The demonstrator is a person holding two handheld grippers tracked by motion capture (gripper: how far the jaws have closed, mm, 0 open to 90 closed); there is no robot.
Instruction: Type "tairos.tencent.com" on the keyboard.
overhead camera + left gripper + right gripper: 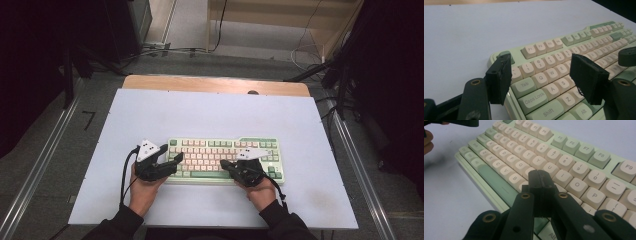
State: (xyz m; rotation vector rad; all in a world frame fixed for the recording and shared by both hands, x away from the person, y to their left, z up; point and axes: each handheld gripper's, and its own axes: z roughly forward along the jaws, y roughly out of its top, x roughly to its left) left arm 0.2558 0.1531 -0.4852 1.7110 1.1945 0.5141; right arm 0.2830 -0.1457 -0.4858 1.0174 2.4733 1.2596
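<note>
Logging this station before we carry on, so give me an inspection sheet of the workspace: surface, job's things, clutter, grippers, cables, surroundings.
Surface: white mat on a wooden table.
Job's things: green and cream keyboard, flat, near the person's edge.
Clutter: nothing seen.
Grippers: left gripper open over the keyboard's left end; right gripper shut, empty, tips above the letter keys.
Cables: black cable trails from the left gripper.
Surroundings: grey floor, loose floor cables, dark curtains.
</note>
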